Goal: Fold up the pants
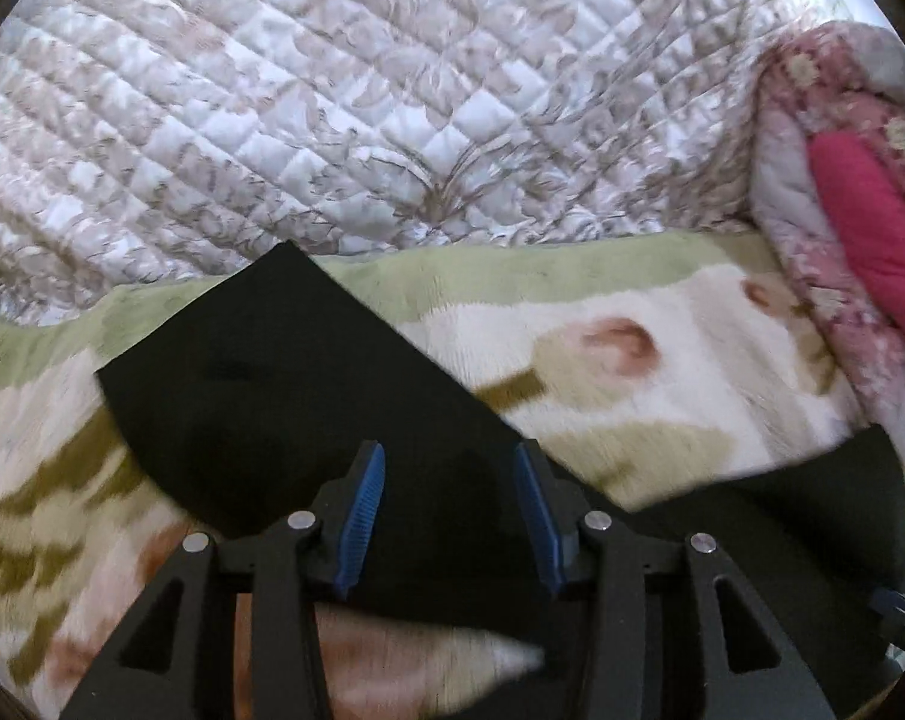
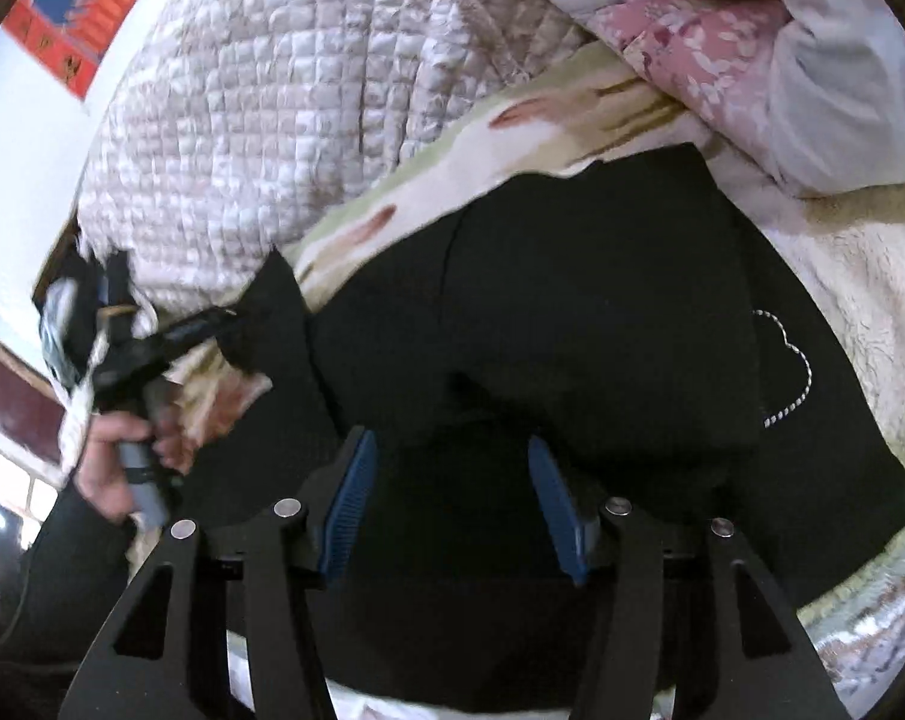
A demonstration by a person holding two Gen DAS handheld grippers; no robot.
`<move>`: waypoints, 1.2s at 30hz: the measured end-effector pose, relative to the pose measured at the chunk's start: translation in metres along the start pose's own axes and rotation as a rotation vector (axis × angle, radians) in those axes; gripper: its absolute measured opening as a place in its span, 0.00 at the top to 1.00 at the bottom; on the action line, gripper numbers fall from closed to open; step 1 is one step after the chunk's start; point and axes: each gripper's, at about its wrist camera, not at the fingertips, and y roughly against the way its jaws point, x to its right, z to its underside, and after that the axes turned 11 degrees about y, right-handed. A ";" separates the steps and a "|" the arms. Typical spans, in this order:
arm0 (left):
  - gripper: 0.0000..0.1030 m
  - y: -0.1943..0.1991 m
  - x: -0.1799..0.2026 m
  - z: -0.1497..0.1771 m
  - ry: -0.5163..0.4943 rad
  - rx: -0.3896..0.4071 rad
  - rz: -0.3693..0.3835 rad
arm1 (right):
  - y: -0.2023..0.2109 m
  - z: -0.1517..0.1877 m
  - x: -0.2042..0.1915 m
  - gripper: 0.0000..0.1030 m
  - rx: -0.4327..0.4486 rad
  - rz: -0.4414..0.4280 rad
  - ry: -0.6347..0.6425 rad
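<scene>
I see both hand-held grippers, left (image 1: 449, 480) and right (image 2: 449, 468), gaping over the black pants (image 2: 572, 312) on the bed (image 1: 632, 360), seemingly not touching.

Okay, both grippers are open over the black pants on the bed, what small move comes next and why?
Probably lift both clear: the left gripper and right gripper stand open, gripping nothing, and the black pants already lie doubled on the blanket.
</scene>
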 end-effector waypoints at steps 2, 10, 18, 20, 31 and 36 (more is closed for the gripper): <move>0.49 -0.015 0.003 -0.008 -0.010 0.005 -0.025 | 0.001 -0.001 0.001 0.48 0.026 0.011 -0.009; 0.42 -0.049 0.011 -0.022 -0.044 0.025 -0.107 | 0.000 -0.003 0.003 0.48 0.067 0.038 -0.017; 0.98 -0.022 0.016 -0.013 -0.072 0.102 -0.170 | -0.005 -0.007 0.006 0.48 0.073 0.052 -0.027; 0.98 0.008 0.003 -0.010 -0.024 0.156 -0.145 | -0.005 -0.007 0.006 0.48 0.074 0.053 -0.029; 0.97 0.138 -0.107 0.077 0.231 0.263 -0.035 | 0.013 0.000 0.003 0.48 0.058 0.075 -0.030; 0.96 0.115 -0.139 0.119 0.336 0.132 0.002 | 0.022 0.009 0.002 0.48 0.032 0.087 -0.034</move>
